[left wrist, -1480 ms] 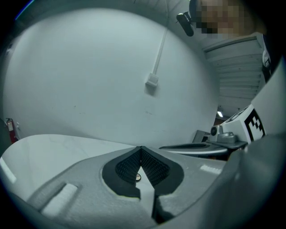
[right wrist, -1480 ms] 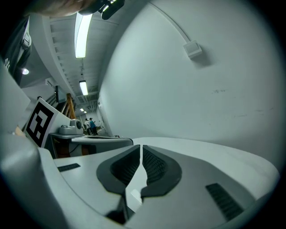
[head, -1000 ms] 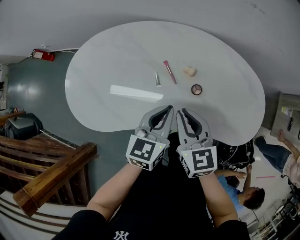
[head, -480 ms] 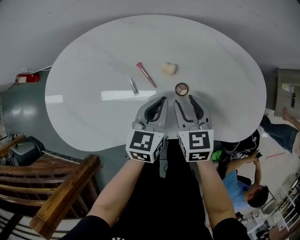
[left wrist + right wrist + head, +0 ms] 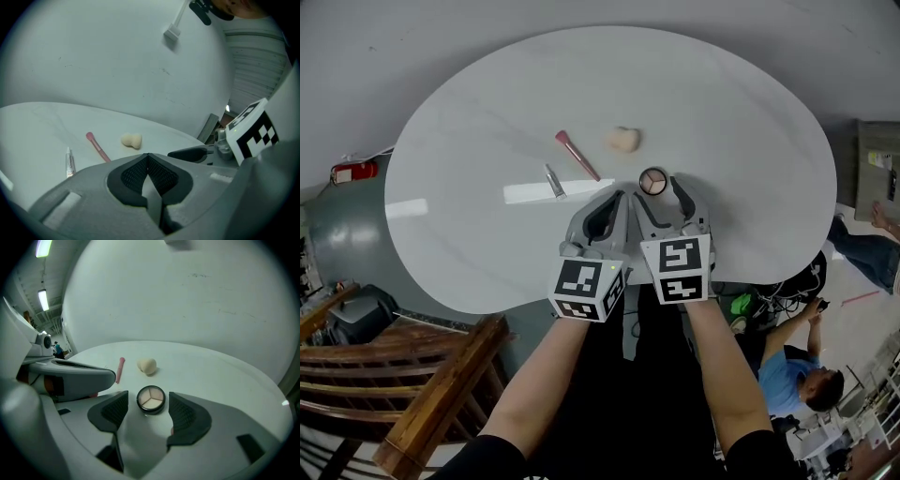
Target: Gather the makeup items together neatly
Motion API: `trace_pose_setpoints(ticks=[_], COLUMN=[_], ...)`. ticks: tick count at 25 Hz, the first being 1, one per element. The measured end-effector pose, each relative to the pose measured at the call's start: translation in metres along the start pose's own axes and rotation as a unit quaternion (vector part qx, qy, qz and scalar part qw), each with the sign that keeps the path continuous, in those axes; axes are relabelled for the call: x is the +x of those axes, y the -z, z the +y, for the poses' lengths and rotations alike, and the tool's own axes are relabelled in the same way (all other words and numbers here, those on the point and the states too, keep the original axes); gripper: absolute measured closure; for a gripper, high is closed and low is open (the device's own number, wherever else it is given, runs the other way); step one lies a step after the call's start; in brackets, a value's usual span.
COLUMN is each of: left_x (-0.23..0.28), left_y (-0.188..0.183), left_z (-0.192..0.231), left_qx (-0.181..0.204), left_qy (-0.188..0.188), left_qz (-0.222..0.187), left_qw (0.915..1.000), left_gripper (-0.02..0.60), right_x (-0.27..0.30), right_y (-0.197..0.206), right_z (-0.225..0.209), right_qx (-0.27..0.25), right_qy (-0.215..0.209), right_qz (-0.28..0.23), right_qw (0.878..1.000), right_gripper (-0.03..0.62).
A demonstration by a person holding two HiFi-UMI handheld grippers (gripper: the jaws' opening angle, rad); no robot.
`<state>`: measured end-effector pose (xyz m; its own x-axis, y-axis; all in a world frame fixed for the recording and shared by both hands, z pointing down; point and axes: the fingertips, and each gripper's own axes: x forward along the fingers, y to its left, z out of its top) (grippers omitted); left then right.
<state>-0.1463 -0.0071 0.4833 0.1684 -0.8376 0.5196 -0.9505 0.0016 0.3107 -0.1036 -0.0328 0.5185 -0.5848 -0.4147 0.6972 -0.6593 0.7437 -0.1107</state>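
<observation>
Mid-table, well off every edge: compact point(image 5: 150, 399) sits between the right gripper point(image 5: 657, 190) jaws, which have just been opening and stand wide, pads clear of it on both sides. Left gripper point(image 5: 148, 155) just beside it, jaws closed tip to tip, empty. Sponge point(image 5: 622, 139), brush point(image 5: 577, 155), tube point(image 5: 553, 181) lie beyond and left, apart. Table point(image 5: 750, 131) bare to the right and far side.
</observation>
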Motion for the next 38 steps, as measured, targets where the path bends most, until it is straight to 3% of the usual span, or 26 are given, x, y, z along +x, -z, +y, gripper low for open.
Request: trace_pose_setpoints(ticks=[7, 11, 13, 19, 29, 38], left_x=[0.002, 0.005, 0.006, 0.011, 0.029, 0.052], left_y=[0.003, 0.006, 0.008, 0.003, -0.004, 0.002], left_z=[0.006, 0.007, 0.005, -0.006, -0.062, -0.129], left_qx=[-0.001, -0.004, -0.004, 0.003, 0.02, 0.037], left_qy=[-0.007, -0.008, -0.007, 0.002, 0.046, 0.087], left_qz=[0.007, 0.011, 0.014, 0.016, 0.018, 0.028], left_qw=[1.0, 0.9999, 0.9999, 0.9999, 0.9986, 0.9951], left_gripper=[0.574, 0.574, 0.574, 0.574, 0.574, 0.574], right_x=[0.017, 0.02, 0.019, 0.008, -0.037, -0.085], right_y=[0.005, 0.008, 0.008, 0.003, 0.005, 0.041], right_z=[-0.005, -0.006, -0.006, -0.015, -0.059, -0.128], right_qx=[-0.043, -0.038, -0.038, -0.017, 0.011, 0.054], right_qy=[0.024, 0.018, 0.016, 0.013, 0.049, 0.103], right_qz=[0.042, 0.057, 0.059, 0.045, 0.021, 0.025], right_qw=[0.998, 0.998, 0.997, 0.999, 0.999, 0.993], right_gripper=[0.322, 0.33, 0.376, 0.376, 0.376, 0.376])
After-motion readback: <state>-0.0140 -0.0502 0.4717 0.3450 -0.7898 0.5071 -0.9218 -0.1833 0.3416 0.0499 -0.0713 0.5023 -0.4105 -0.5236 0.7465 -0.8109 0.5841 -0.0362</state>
